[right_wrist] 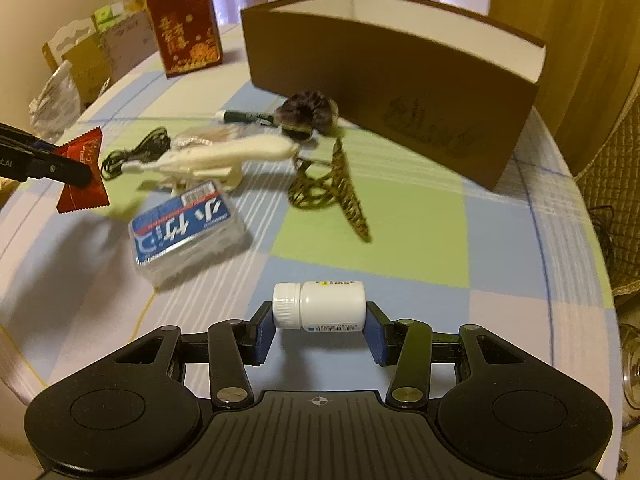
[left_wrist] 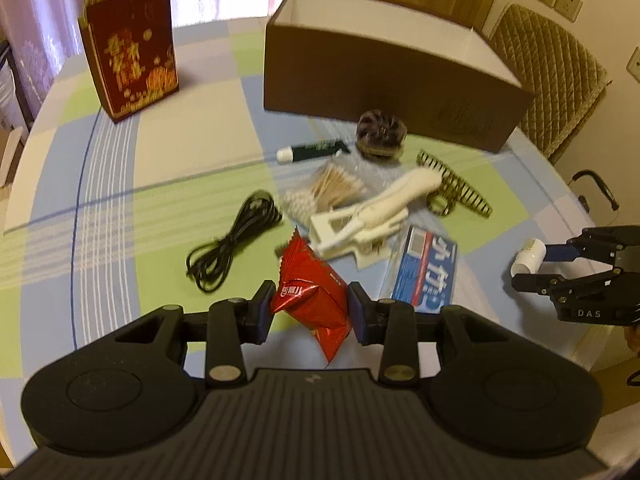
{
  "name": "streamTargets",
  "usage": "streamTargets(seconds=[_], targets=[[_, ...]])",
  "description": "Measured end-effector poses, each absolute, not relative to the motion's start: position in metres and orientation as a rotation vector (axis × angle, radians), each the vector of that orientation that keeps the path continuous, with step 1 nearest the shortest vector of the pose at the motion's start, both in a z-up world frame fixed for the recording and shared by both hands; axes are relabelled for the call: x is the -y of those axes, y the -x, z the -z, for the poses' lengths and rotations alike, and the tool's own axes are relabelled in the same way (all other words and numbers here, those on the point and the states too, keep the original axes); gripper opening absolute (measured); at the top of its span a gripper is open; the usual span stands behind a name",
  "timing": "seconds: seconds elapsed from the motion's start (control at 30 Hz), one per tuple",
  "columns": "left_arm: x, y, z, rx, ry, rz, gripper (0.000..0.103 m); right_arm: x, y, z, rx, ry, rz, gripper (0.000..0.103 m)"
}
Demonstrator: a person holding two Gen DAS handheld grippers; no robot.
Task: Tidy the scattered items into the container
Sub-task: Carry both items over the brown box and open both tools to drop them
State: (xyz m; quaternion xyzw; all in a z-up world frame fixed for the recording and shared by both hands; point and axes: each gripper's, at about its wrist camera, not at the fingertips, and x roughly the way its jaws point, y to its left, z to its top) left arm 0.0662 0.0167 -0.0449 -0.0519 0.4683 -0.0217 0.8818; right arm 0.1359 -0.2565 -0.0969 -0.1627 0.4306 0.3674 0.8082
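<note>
Left wrist view: the red snack packet point(left_wrist: 310, 292) is pinched between the pads of the left claw point(left_wrist: 310, 312) and held clear of the table point(left_wrist: 120, 184), ready for carrying. The brown container point(left_wrist: 384, 80) stands open at one o'clock, the remaining clutter before it. At right, the white bottle point(right_wrist: 320, 306) is clamped end to end by the right claw point(right_wrist: 320, 328), cap leftward, seemingly for the same trip.
</note>
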Motion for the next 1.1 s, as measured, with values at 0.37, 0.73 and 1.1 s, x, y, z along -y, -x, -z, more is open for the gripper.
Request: streamTargets(seconds=[0.37, 0.73, 1.1], targets=[[-0.008, -0.097, -0.004, -0.838, 0.100, 0.092, 0.033, 0.267, -0.172, 0.029, -0.791, 0.262, -0.811, 0.050], [0.010, -0.190, -0.054, -0.694, 0.045, 0.174, 0.033, 0.260, -0.240, -0.036, -0.610, 0.265, -0.839, 0.050], [0.031, -0.298, -0.057, -0.728, 0.023, 0.220, 0.033, 0.227, -0.333, -0.029, -0.652, 0.267, -0.843, 0.050]])
